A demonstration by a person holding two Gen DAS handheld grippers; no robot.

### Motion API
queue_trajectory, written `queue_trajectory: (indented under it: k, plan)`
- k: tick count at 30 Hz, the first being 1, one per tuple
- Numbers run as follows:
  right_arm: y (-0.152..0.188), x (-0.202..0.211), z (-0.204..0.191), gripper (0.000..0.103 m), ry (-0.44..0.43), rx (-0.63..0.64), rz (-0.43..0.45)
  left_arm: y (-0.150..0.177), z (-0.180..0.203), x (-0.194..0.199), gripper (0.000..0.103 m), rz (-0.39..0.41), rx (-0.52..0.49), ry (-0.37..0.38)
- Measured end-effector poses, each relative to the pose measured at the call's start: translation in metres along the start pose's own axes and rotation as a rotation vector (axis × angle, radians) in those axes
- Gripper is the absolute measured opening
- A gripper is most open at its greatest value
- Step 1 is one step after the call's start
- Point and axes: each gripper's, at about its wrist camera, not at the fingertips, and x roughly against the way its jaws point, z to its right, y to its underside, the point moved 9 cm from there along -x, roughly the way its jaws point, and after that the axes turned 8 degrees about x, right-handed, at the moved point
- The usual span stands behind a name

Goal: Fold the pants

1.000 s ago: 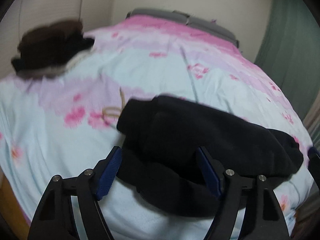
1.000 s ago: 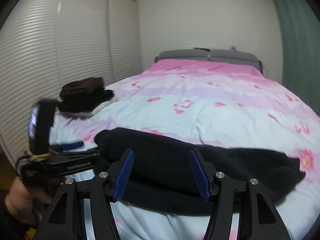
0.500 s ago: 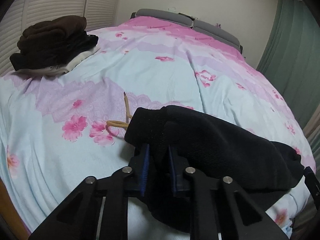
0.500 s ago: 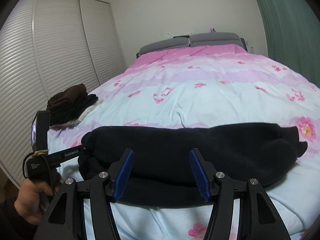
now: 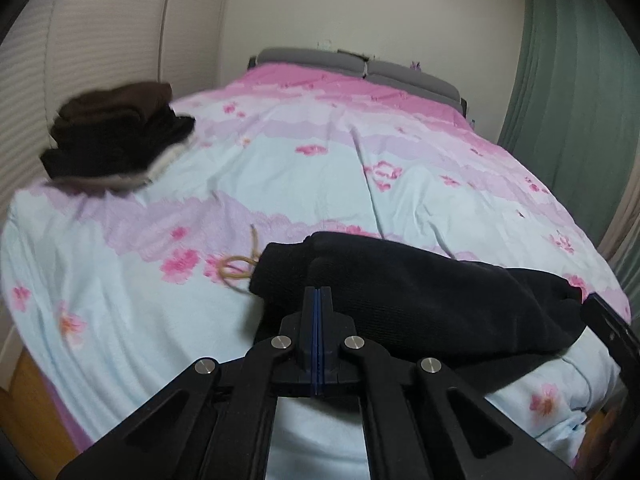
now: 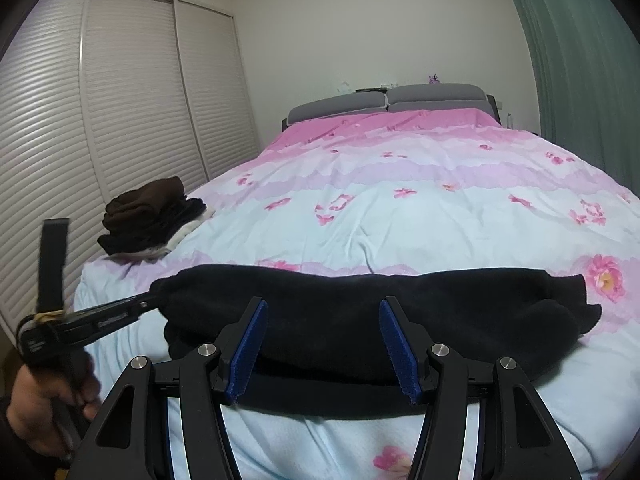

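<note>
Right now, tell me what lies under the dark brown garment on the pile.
Under the brown garment sits black clothing, then a whitish layer, all on the floral duvet. How many pieces the pile holds is hidden.

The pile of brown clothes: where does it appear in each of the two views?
Left wrist view: the pile of brown clothes lies upper left, on the bed's left edge.
Right wrist view: it lies left of centre, near the shutter doors.
Shared landmark: the grey headboard.

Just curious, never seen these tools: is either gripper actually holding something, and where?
The left gripper pinches the black pants near their left end. The right gripper is open, holding nothing.
</note>
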Motion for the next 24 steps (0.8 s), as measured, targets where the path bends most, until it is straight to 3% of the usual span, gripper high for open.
queue_trajectory:
  k: [9,11,14,17,19,21,24]
  plan:
    - [0.003,0.010,-0.002,0.058,-0.006,0.018,0.005,0.024,0.002,-0.014,0.005,-0.022,-0.029,-0.025]
    - [0.004,0.011,-0.002,0.058,-0.011,0.017,0.004,0.022,0.004,-0.021,0.031,-0.016,-0.033,-0.034]
    - [0.005,0.014,-0.002,0.058,-0.011,0.025,0.004,0.016,-0.003,-0.030,0.061,-0.003,0.012,-0.048]
    - [0.005,0.016,0.000,0.058,-0.010,0.023,0.004,0.006,-0.015,-0.040,0.069,0.001,0.076,-0.041]
    - [0.006,0.015,0.001,0.058,-0.007,0.025,0.002,-0.001,-0.020,-0.043,0.072,0.015,0.083,-0.049]
    - [0.007,0.014,0.001,0.058,-0.009,0.023,-0.004,-0.011,-0.026,-0.049,0.081,0.021,0.080,-0.042]
    - [0.009,0.009,0.000,0.058,-0.014,0.018,-0.013,-0.016,-0.031,-0.065,0.083,-0.025,0.080,-0.017]
